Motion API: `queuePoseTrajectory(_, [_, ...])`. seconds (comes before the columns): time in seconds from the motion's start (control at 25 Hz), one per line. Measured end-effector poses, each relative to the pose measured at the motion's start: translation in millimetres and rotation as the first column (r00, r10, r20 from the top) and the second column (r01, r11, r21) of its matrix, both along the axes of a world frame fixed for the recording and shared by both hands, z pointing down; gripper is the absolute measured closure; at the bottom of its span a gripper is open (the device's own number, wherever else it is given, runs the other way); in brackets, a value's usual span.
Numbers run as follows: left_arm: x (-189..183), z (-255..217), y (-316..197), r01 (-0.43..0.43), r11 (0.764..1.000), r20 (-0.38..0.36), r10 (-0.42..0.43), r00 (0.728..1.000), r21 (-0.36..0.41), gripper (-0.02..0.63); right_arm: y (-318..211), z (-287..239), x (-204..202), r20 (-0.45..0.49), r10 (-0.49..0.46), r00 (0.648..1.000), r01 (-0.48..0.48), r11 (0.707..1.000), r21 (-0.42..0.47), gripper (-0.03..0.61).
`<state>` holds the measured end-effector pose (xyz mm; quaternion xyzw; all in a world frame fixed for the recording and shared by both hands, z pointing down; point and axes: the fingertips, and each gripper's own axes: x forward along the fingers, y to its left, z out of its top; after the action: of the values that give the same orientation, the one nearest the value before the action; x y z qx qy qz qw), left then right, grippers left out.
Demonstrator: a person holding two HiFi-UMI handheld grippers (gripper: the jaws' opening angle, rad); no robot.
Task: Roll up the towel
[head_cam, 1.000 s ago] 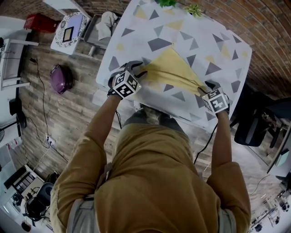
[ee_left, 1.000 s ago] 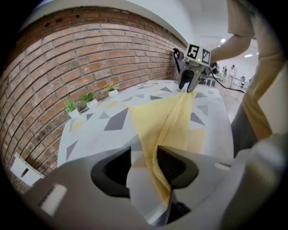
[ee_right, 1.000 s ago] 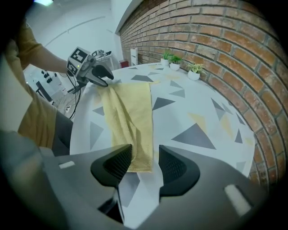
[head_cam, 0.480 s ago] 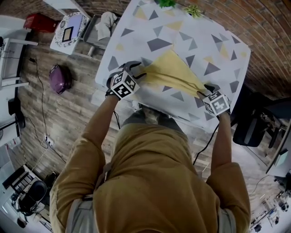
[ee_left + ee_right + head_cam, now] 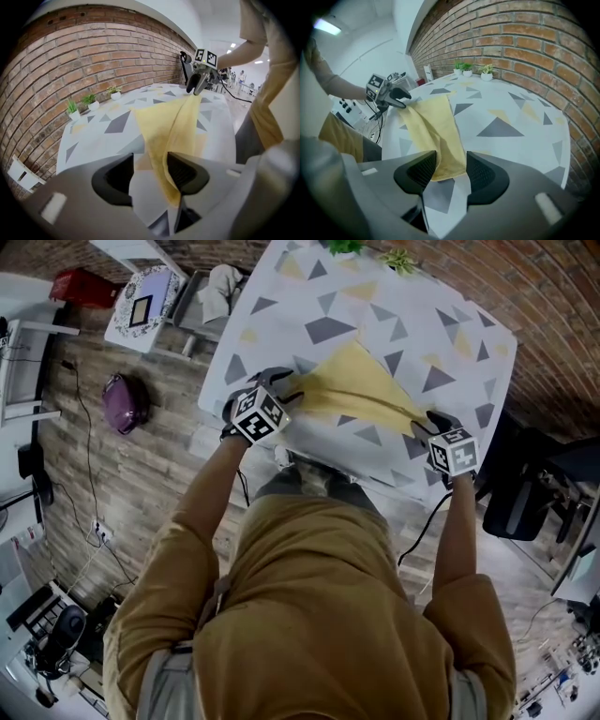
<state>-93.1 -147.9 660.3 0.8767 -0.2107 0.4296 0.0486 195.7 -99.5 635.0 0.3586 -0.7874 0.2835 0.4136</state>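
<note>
Two grippers: the left gripper [image 5: 287,390] and the right gripper [image 5: 424,422] both tilt down over the near side of the table [image 5: 412,324], well apart from each other.
Towel: the yellow towel [image 5: 352,385] is stretched between the two grippers, its near edge running from one to the other, the rest spreading away from them into a flat triangle on the patterned tabletop.
Left gripper: its jaws have just been opening and now stand apart. A fold of the towel hangs between them, lying along one pad only, and the other pad is clear of the cloth.
Right gripper: its jaws are clamped on the towel's corner. The bunched cloth fills the gap between the pads, and a short end pokes out behind them.
Towel seen from the left gripper: the cloth climbs off the table as it nears the right gripper's tips.
Beyond the grippers: small potted plants [image 5: 89,101] stand at the table's far edge, against a brick wall [image 5: 93,51].
Person: a mustard-coloured top, an arm reaching forward to each gripper.
</note>
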Motion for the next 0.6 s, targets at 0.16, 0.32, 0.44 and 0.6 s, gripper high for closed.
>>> queuePoseTrajectory(0.16, [-1.7, 0.9, 1.2, 0.006, 1.0, -0.004, -0.006, 1.0, -0.008, 0.368, 18.3, 10.6, 0.0, -0.043, -0.076, 0.996, 0.074, 0.996, -0.055, 0.393])
queuePoseTrajectory(0.32, [-0.3, 1.2, 0.8, -0.002, 1.0, 0.005, 0.002, 1.0, -0.007, 0.368, 14.2, 13.2, 3.8, -0.003, -0.011, 1.0, 0.011, 0.999, -0.051, 0.394])
queuePoseTrajectory(0.44, [0.5, 1.2, 1.6, -0.012, 1.0, 0.014, 0.013, 1.0, -0.011, 0.368, 10.0, 7.3, 8.2, 0.081, 0.068, 0.994, -0.063, 0.996, -0.068, 0.394])
queuePoseTrajectory(0.6, [0.6, 0.7, 0.9, -0.02, 1.0, 0.015, 0.021, 1.0, -0.012, 0.367, 12.9, 3.7, 17.5, 0.078, 0.076, 0.994, -0.07, 0.994, -0.08, 0.394])
